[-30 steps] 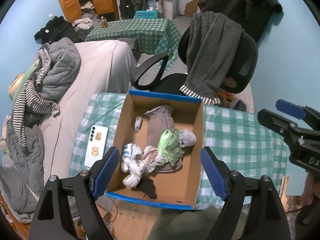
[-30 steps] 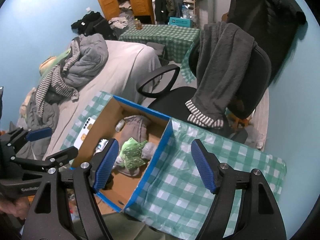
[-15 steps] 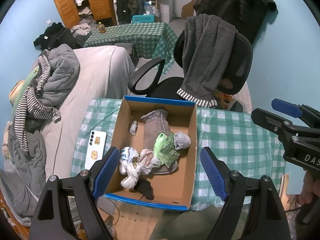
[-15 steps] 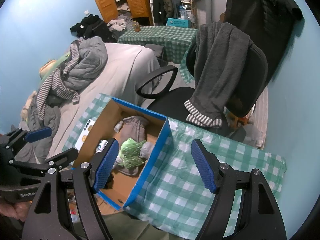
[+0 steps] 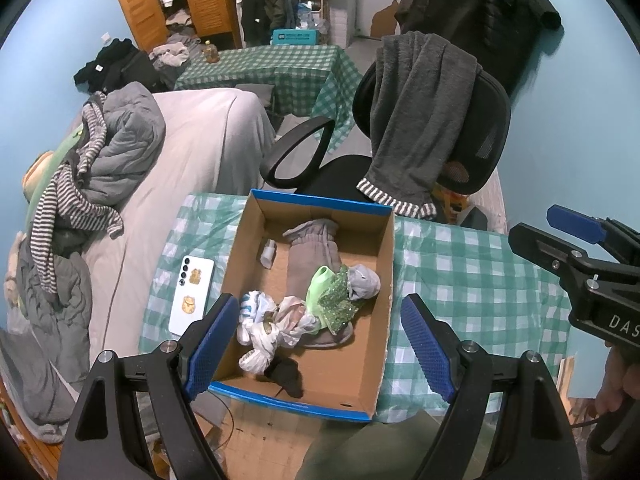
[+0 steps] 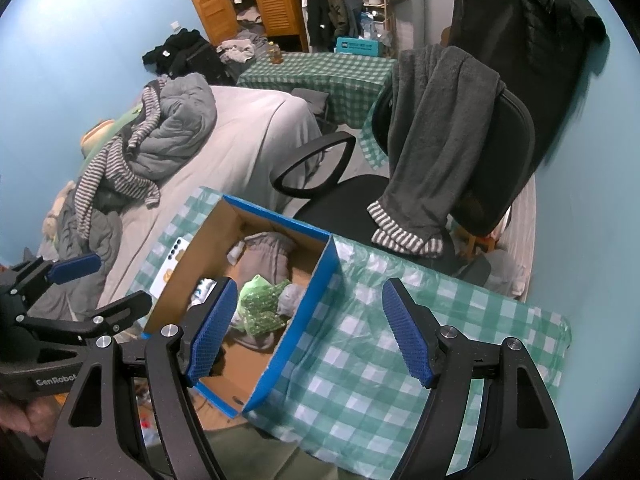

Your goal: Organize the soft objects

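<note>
An open cardboard box with blue edges [image 5: 384,280] [image 6: 320,292] stands on the green checked table. It holds soft things: a grey fleece garment [image 5: 314,248], a green sequinned cloth [image 5: 334,300] [image 6: 262,304], a grey sock [image 5: 364,282], white crumpled cloths [image 5: 264,324] and a black sock [image 5: 286,376]. My left gripper [image 5: 318,346] is open and empty, held high above the box's near end. My right gripper [image 6: 308,330] is open and empty, above the box's right wall and the table.
A white phone [image 5: 192,294] lies on the table left of the box. A black office chair draped with a grey garment [image 5: 416,120] stands behind the table. A bed with heaped clothes [image 5: 104,152] is at the left. The checked tablecloth [image 6: 400,360] spreads right of the box.
Both grippers have risen and drawn back from the box, which now looks smaller and farther. Both stay open and empty.
</note>
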`<move>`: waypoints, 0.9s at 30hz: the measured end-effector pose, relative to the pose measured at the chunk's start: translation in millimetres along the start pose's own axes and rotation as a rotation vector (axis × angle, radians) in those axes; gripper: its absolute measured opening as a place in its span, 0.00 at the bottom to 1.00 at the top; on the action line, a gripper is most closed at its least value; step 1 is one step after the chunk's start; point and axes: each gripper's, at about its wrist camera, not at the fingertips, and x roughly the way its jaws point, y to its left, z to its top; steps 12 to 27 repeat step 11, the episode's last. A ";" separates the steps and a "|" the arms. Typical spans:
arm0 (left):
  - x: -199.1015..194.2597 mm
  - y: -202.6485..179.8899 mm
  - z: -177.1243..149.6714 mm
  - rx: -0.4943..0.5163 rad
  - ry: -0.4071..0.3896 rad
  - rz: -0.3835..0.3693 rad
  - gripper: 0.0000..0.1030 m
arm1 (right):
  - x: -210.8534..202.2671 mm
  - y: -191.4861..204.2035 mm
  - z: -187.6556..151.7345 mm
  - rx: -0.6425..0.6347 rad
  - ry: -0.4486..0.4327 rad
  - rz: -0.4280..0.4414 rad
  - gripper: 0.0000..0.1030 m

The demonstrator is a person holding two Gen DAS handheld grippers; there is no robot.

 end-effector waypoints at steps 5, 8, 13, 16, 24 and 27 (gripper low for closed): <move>1.2 0.9 -1.7 -0.006 0.000 0.005 0.82 | -2.4 -2.0 0.6 0.000 0.002 0.002 0.73; 1.7 1.6 -2.6 -0.010 0.002 0.010 0.82 | -3.9 -2.6 0.3 0.000 0.002 0.002 0.73; 1.0 1.5 -4.4 -0.011 0.003 0.012 0.82 | -3.6 -2.7 0.0 -0.001 0.002 0.002 0.73; 1.0 1.5 -4.4 -0.011 0.003 0.012 0.82 | -3.6 -2.7 0.0 -0.001 0.002 0.002 0.73; 1.0 1.5 -4.4 -0.011 0.003 0.012 0.82 | -3.6 -2.7 0.0 -0.001 0.002 0.002 0.73; 1.0 1.5 -4.4 -0.011 0.003 0.012 0.82 | -3.6 -2.7 0.0 -0.001 0.002 0.002 0.73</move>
